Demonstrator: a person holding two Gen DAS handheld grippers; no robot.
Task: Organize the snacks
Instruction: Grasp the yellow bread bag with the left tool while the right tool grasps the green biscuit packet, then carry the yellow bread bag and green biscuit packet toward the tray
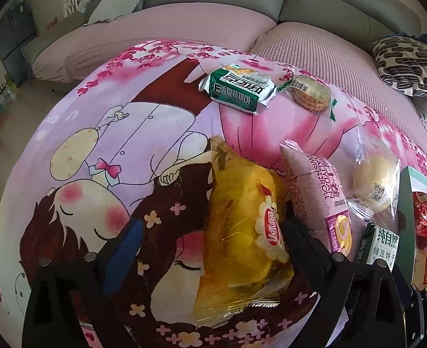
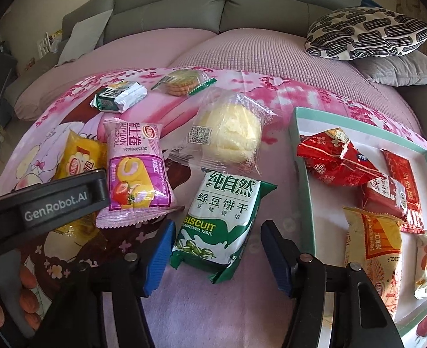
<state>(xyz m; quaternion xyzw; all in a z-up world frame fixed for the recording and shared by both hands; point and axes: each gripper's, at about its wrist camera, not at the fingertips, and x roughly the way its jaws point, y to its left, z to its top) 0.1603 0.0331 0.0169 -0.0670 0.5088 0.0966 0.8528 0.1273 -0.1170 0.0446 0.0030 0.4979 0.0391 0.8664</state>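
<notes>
My left gripper [image 1: 212, 236] stands open over the cartoon cloth, a yellow cake packet [image 1: 242, 232] lying between its fingers, close against the right one. One of its fingers [image 2: 68, 197] shows in the right wrist view above that yellow packet [image 2: 79, 156]. My right gripper [image 2: 217, 253] is open around the near end of a green-and-white mung bean biscuit packet [image 2: 222, 217], which lies flat; the right pad stands clear of it. A teal-rimmed white tray [image 2: 300, 150] to the right holds red and orange packets.
Loose on the cloth are a pink Swiss roll packet [image 2: 135, 174], a clear-wrapped pale cake [image 2: 230, 133], a green walnut-cookie packet [image 2: 117, 98] and a wrapped biscuit stack [image 2: 184, 84]. A grey sofa with a patterned cushion [image 2: 364, 32] stands behind.
</notes>
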